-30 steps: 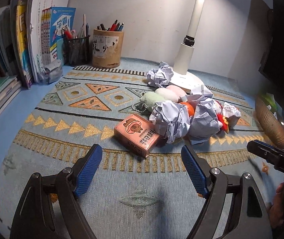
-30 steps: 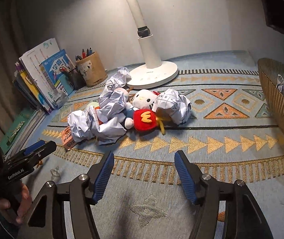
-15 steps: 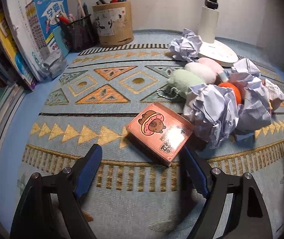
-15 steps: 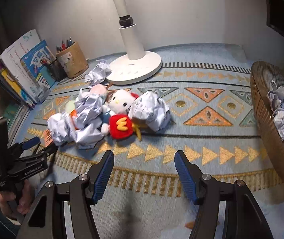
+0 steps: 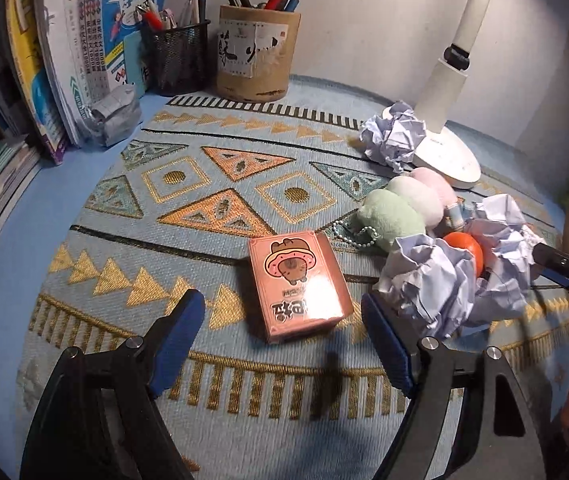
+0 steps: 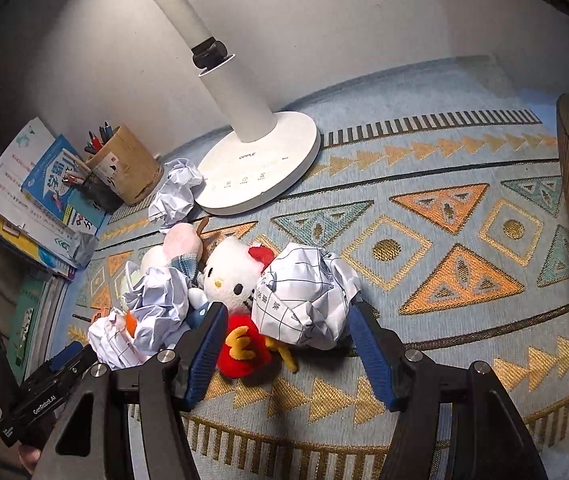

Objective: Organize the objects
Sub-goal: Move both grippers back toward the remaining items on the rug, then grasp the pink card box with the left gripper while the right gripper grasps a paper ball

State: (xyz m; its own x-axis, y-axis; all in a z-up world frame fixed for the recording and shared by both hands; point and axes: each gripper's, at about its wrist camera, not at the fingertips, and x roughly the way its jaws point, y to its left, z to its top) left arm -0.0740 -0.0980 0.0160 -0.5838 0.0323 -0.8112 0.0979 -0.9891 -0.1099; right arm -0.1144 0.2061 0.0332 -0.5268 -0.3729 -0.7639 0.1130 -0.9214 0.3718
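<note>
- Left gripper (image 5: 282, 322): jaws closing, pads straddling the pink card box (image 5: 298, 284) without contact; the box lies flat on the patterned mat (image 5: 220, 184).
- Right gripper (image 6: 286, 334): jaws parted, flanking a crumpled paper ball (image 6: 304, 294) beside the white cat plush (image 6: 230, 272); contact cannot be told.

1. A plain white wall (image 6: 364, 20) stands behind the desk.
2. A pale blue woven mat (image 5: 220, 184) with orange triangles covers the surface.
3. A white desk lamp (image 6: 256, 160) stands near the wall.
</note>
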